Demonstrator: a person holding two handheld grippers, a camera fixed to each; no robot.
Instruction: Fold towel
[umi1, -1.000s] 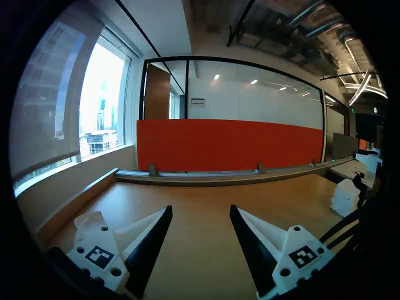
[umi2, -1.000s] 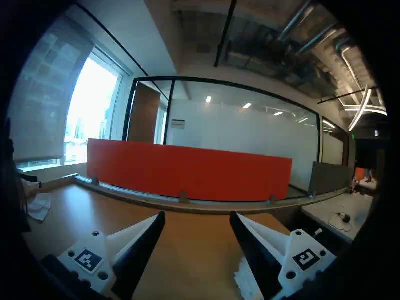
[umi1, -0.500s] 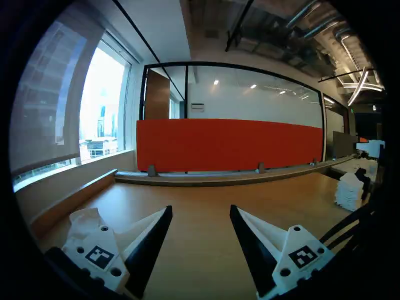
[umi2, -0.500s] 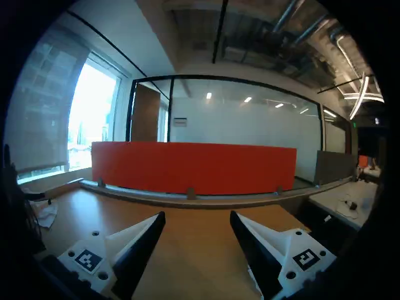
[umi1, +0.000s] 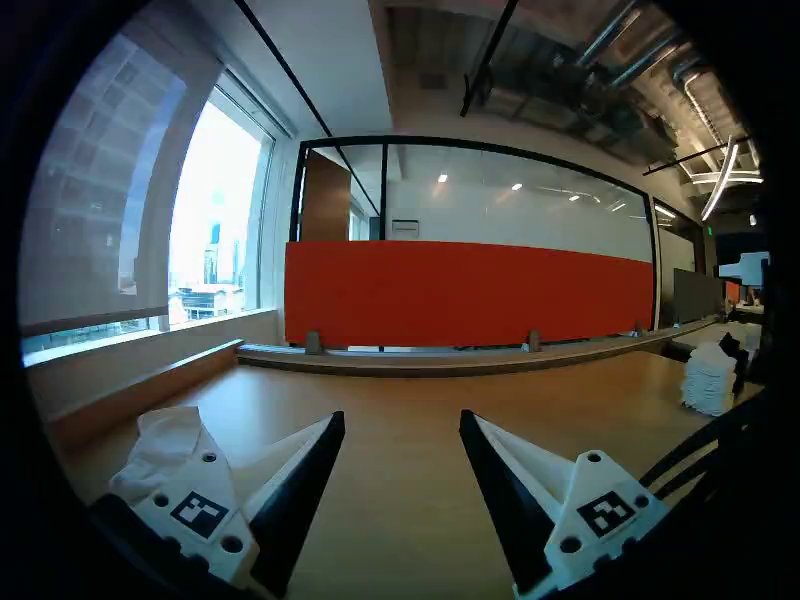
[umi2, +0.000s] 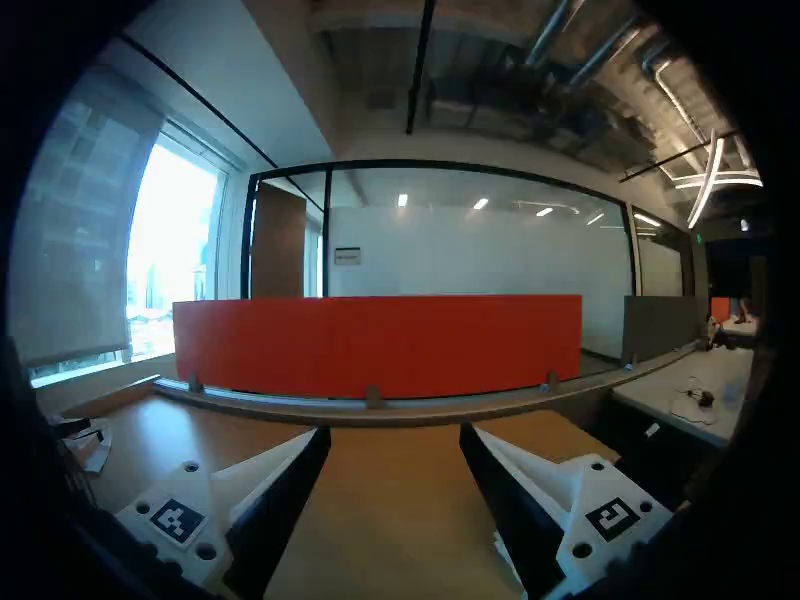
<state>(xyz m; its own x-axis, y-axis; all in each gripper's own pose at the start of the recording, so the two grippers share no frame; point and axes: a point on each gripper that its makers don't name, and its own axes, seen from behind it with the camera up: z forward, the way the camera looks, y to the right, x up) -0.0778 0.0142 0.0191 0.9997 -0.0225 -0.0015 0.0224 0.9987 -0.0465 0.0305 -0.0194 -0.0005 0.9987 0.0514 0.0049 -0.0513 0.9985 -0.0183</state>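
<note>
Wooden desk (umi1: 560, 390), crumpled towel (umi1: 165, 440) beside left gripper (umi1: 400, 420)

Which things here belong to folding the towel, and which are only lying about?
For the job:
towel, loose, beside the left gripper
right gripper
folded stack, probably finished towels

Only lying about:
orange partition
window
side desk

A crumpled white towel (umi1: 165, 440) lies on the wooden desk (umi1: 400, 420), well apart from a stack of folded towels (umi1: 708, 380).
</note>
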